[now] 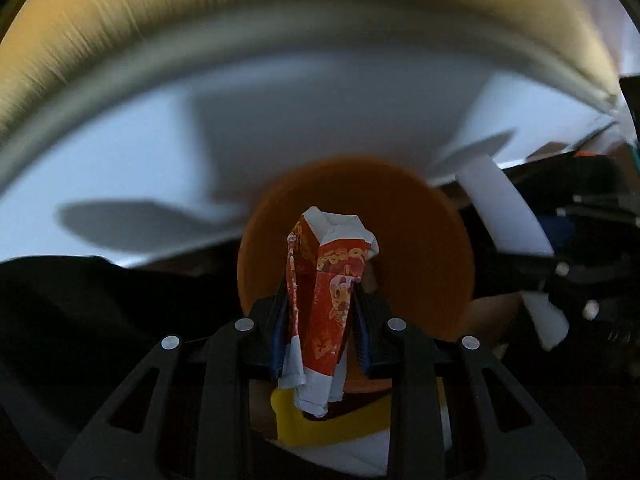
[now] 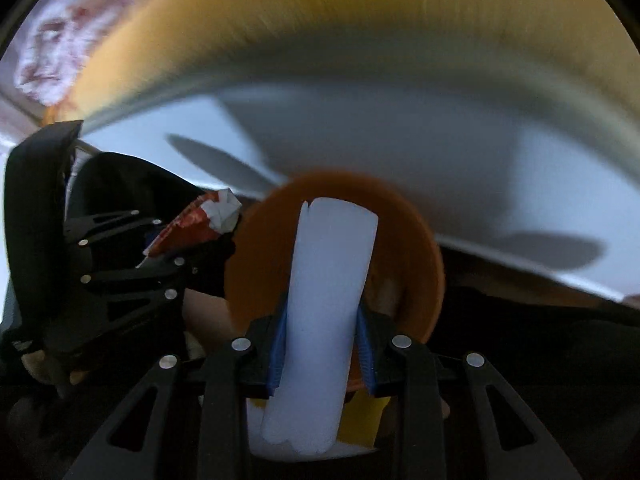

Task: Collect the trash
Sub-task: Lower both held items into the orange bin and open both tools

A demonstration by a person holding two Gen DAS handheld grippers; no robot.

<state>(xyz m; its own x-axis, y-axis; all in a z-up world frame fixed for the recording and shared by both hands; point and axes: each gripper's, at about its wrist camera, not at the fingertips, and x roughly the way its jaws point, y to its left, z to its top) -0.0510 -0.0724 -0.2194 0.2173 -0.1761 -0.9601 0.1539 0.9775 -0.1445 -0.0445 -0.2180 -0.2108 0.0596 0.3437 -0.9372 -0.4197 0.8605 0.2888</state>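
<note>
My left gripper [image 1: 320,320] is shut on a crumpled red and white printed wrapper [image 1: 328,280], held upright between its blue pads. My right gripper [image 2: 324,332] is shut on a white rolled paper tube [image 2: 324,300]. Both pieces are held over a round orange bin [image 1: 420,240], which also shows behind the tube in the right wrist view [image 2: 408,248]. The left gripper with the wrapper [image 2: 200,224] shows at the left of the right wrist view. The tube [image 1: 508,216] and right gripper show at the right of the left wrist view.
A white table top [image 1: 140,160] lies behind the bin, with a tan blurred floor [image 1: 280,0] beyond its far edge. A yellow and white object [image 1: 320,428] sits below the grippers. Dark shapes fill the lower corners.
</note>
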